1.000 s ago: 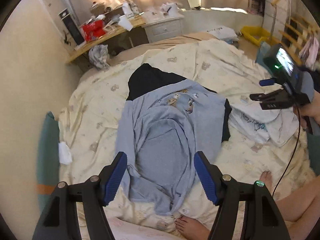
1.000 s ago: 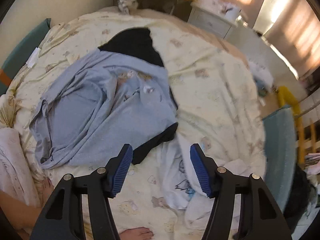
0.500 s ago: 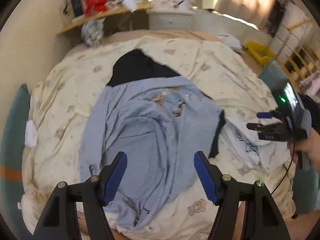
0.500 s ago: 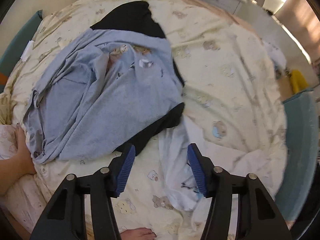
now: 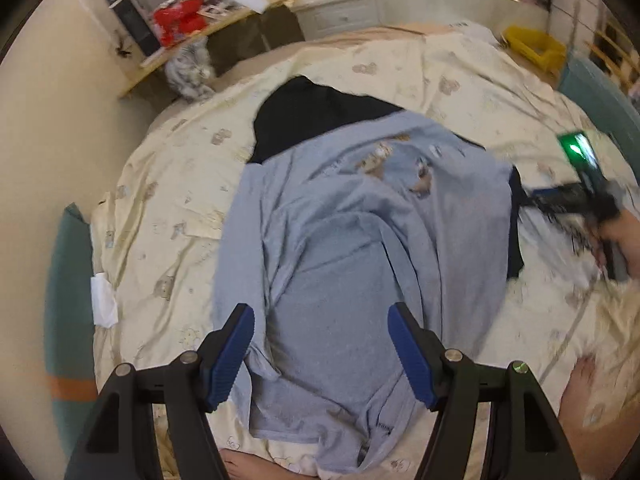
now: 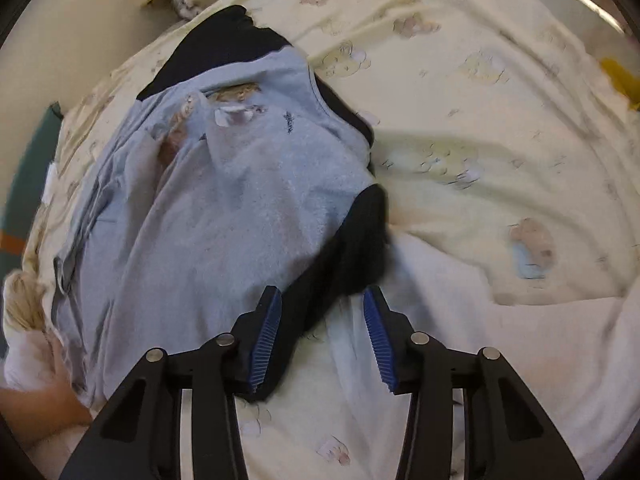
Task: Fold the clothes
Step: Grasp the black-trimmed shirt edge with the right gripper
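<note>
Left gripper (image 5: pixel 321 350) and right gripper (image 6: pixel 320 334), black angular frames, ribbed blue finger pads, silver screws, green indicator light

No lettering can be read in either view. The light blue shirt (image 6: pixel 224 208) carries a small dark embroidered mark near its chest, too small and blurred to make out. The cream bedsheet (image 6: pixel 480 120) bears only cartoon bear prints with no words. The red packaging (image 5: pixel 180 20) on the far bench (image 5: pixel 208 36) is too distant to read.

Matt, fuzzy blue cloth garment (image 6: pixel 240 216)
</note>
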`<state>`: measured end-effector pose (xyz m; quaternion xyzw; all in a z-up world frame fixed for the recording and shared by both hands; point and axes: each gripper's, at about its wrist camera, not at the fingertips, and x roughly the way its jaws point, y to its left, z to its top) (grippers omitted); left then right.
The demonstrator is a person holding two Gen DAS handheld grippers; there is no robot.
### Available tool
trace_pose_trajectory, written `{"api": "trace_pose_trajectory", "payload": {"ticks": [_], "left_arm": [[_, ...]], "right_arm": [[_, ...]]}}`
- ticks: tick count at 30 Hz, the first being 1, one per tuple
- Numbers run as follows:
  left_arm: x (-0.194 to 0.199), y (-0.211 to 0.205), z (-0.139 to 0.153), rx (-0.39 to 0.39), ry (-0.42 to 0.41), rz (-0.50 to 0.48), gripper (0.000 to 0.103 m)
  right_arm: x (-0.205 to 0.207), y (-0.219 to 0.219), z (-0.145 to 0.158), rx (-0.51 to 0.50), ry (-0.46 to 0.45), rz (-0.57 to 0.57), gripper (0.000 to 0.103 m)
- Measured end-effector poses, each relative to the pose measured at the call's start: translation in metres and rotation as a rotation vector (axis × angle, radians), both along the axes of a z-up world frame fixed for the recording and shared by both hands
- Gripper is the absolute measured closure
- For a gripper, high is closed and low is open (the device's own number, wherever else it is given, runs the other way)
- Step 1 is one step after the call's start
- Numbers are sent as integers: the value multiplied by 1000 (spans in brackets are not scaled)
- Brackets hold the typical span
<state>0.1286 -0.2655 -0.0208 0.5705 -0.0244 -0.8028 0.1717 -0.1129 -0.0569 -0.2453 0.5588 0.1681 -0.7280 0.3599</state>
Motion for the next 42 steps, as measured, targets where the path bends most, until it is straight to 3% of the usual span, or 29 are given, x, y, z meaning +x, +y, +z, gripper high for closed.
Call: {"api": "trace_pose_trajectory", "payload": {"ticks": [1,3,4,6,7,11,14,17,19,21,23,26,32,35,38,42], "left_arm": [[1,-2,-3,4,-13,-4,33],[1,-10,-7,41,-31,23,33],[0,-15,-8,68,-37,37,33],[-5,-22,-10,119,-44,63,33],[-7,-25,-10,138,-47,76,33],[-14,-26,-10,198,-52,92,33],[-16,-23,-11,251,-61,97,33],[-16,-16,-9,225,-56,82,33],[-15,-15,-9,210,-54,77,33],[-14,-16,-9,202,-55,79,33],[-15,-18,-10,201,-59,85,33],[-16,-23,-12,185,-64,94,33],[-24,-31,-12,228,-55,124,33],[-25,-25,-12,223,-56,105,33],[-24,-20,-13,205,-63,83,33],[-24,-22,-14,203,-64,84,33]], "right_arm": [[-3,-4,-8,10,2,-11,55],[-6,-10,-27,122,46,-43,55],[-6,-11,-30,91,27,-35,60],[-5,-12,-26,28,25,-13,95],[-4,-12,-20,-2,42,1,99],[-9,-10,15,-72,109,1,99],[-23,-6,43,-67,175,-9,99],[-52,0,66,-35,245,-30,103],[-77,4,84,16,343,-69,103],[-119,15,103,51,373,-130,103],[-159,22,116,85,354,-164,103],[-174,17,110,-10,126,-69,102],[-94,2,65,-25,3,93,96],[-59,-2,31,13,-15,132,84],[-53,3,7,15,-29,77,81],[-56,10,-8,-63,-107,-23,76]]}}
